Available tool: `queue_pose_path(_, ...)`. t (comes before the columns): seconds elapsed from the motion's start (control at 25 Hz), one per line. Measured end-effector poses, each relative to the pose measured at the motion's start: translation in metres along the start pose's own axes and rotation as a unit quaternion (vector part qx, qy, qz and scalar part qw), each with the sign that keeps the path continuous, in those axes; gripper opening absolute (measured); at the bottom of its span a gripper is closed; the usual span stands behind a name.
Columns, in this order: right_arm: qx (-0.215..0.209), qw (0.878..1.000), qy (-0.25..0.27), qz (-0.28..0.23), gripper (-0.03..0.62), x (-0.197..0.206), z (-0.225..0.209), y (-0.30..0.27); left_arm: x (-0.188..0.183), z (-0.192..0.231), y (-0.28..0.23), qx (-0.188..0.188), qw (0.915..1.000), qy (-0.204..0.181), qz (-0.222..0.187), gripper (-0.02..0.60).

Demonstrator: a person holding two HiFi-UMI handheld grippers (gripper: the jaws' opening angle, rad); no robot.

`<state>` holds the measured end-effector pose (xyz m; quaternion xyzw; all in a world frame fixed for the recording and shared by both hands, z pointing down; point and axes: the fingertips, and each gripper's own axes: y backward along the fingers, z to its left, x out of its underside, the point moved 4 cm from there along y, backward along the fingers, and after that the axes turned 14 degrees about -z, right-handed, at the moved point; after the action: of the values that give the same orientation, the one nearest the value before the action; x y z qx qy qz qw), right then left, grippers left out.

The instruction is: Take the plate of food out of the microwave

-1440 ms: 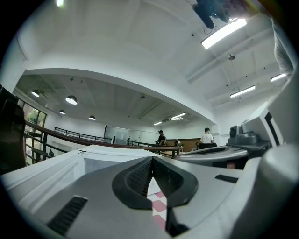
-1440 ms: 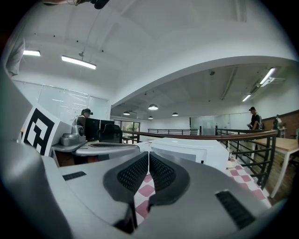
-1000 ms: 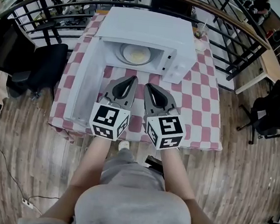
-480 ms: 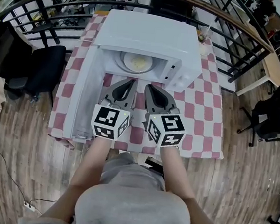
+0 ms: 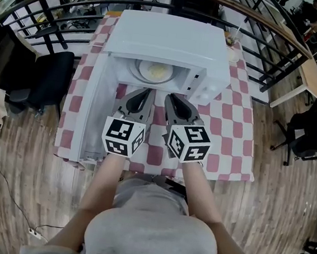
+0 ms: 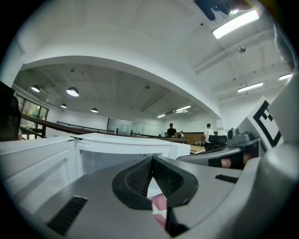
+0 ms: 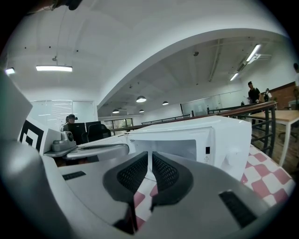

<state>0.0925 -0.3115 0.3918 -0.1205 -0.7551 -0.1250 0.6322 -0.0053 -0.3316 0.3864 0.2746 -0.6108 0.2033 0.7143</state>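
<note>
A white microwave (image 5: 166,40) stands on the checked table with its door (image 5: 94,108) swung open to the left. Inside it sits a pale plate of food (image 5: 155,71), seen only in the head view. My left gripper (image 5: 150,90) and right gripper (image 5: 169,96) hover side by side just in front of the opening, both shut with nothing between the jaws. In the left gripper view the left gripper (image 6: 152,159) points at the microwave (image 6: 126,142). In the right gripper view the right gripper (image 7: 149,154) faces the cavity of the microwave (image 7: 187,140). The plate is hidden in both gripper views.
The table carries a red and white checked cloth (image 5: 229,120). A cup (image 5: 233,43) stands behind the microwave at the right. A black railing (image 5: 268,45) runs round the far side. A black chair (image 5: 45,75) is at the left.
Both grippers have drawn a little nearer to the microwave's opening. They stay shut and empty.
</note>
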Motion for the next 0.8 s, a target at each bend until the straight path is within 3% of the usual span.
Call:
queue_pose_path(0.2, -0.002, 1.000, -0.009, 0.006, 0.033, 0.006, -0.005, -0.003, 0.004, 0.001, 0.001, -0.010, 0.9999, 0.001, 0.009, 0.000)
queue_pose_path(0.44, -0.015, 0.998, -0.059, 0.004, 0.280, 0.011, -0.014, -0.017, 0.005, 0.008, -0.004, -0.031, 0.9994, 0.005, 0.012, 0.000)
queue_pose_path(0.6, -0.016, 0.993, -0.112, 0.027, 0.295, 0.025, -0.019, -0.025, 0.008, 0.015, -0.005, -0.046, 0.9988, 0.008, 0.014, 0.000)
queue_pose_path(0.8, -0.010, 0.992, -0.118, 0.045, 0.291, 0.040, -0.022, -0.038, 0.013, 0.024, -0.008, -0.060, 0.9979, 0.018, 0.017, 0.000)
